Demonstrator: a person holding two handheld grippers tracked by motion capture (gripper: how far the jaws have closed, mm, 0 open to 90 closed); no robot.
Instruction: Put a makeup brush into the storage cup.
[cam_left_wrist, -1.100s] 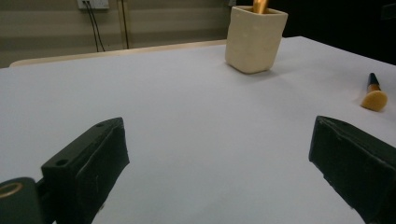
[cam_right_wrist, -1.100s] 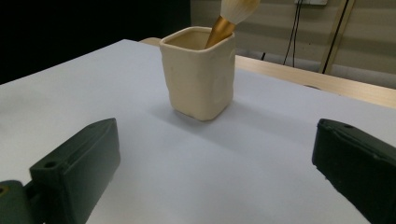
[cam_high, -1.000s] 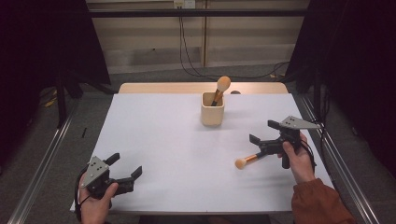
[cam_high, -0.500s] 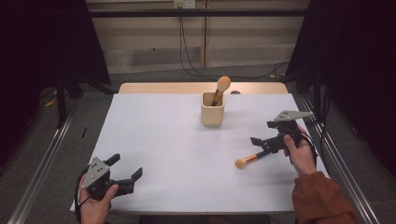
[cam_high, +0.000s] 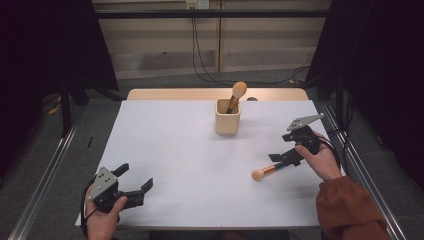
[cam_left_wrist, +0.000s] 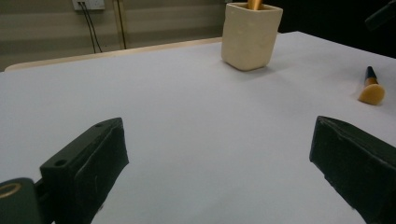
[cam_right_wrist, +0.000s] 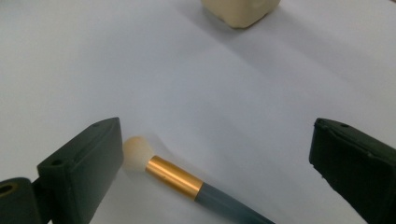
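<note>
1. At the near left corner of the white worktop (cam_high: 190, 150), the left hand-held gripper (cam_high: 136, 184) rests in the person's hand with its jaws spread wide and nothing between them; its place is unchanged from a second ago.

2. At the centre rear, the cream cup (cam_high: 227, 117) stands upright with one makeup brush (cam_high: 236, 95) already leaning inside it, head upward.

3. Right of centre, the second brush (cam_high: 266, 171) lies flat on the worktop, its tan head pointing toward the near left and its dark handle running back toward the right hand. It has not shifted over the past second.

4. At the far right, the right hand-held gripper (cam_high: 279, 161) has dropped and drawn in toward that brush since a second ago. Its jaws stand wide apart and grip nothing. In the right gripper view the brush head sits just beside one jaw while the gold ferrule and handle cross the gap.

5. Judging by this approach, the pick-up is about to begin: the jaws straddle the brush, so closing on the handle looks like the next step, followed by a lift to the cup.
</note>
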